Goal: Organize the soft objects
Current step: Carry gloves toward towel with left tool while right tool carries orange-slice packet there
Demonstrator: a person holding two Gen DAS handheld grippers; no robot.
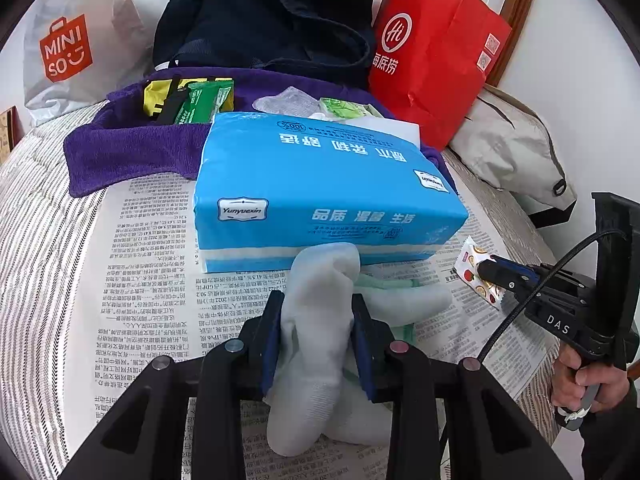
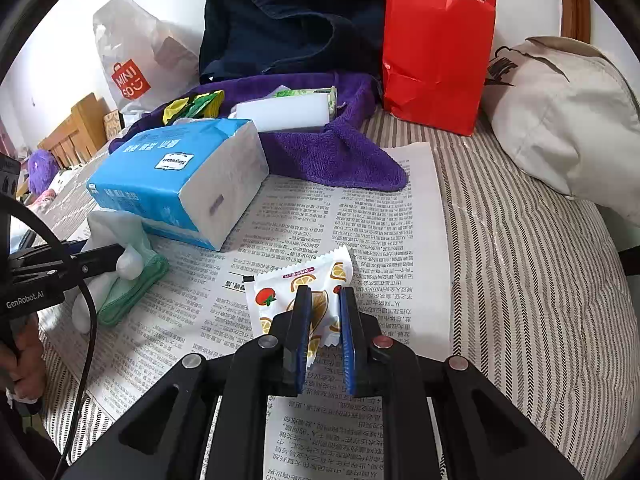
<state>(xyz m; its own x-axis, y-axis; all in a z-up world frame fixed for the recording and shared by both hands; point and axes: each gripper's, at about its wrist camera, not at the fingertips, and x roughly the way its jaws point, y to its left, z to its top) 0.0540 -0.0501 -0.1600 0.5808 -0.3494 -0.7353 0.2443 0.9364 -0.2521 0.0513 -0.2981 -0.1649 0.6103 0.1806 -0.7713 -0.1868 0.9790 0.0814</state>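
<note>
Clamping a white sock (image 1: 316, 344), the left gripper (image 1: 318, 320) pinches the bunched fabric between its blue pads, the sock's lower end trailing onto the newspaper (image 1: 144, 280) just in front of the blue tissue pack (image 1: 320, 184). A green-edged cloth (image 2: 132, 292) lies under and beside the sock. To the right, the right gripper (image 2: 325, 300) is closed on a small fruit-printed packet (image 2: 280, 296), its pads nearly together on the thin wrapper, the packet's far edge on or just above the paper. Behind the tissue pack sits a purple towel (image 1: 132, 156) shaped like a tray, already holding a white sponge block (image 2: 284, 114), green packets (image 1: 200, 102) and a grey sock (image 1: 288, 100). Dark clothing (image 1: 260, 12), a red paper bag (image 1: 432, 60) and a plastic shopping bag (image 1: 72, 48) stand further back on the striped bed (image 2: 520, 260).

Both items appear picked up and ready to carry. The likely next move is lifting each one clear over the tissue pack and dropping it onto the towel without dragging the cloth or newspaper along.
</note>
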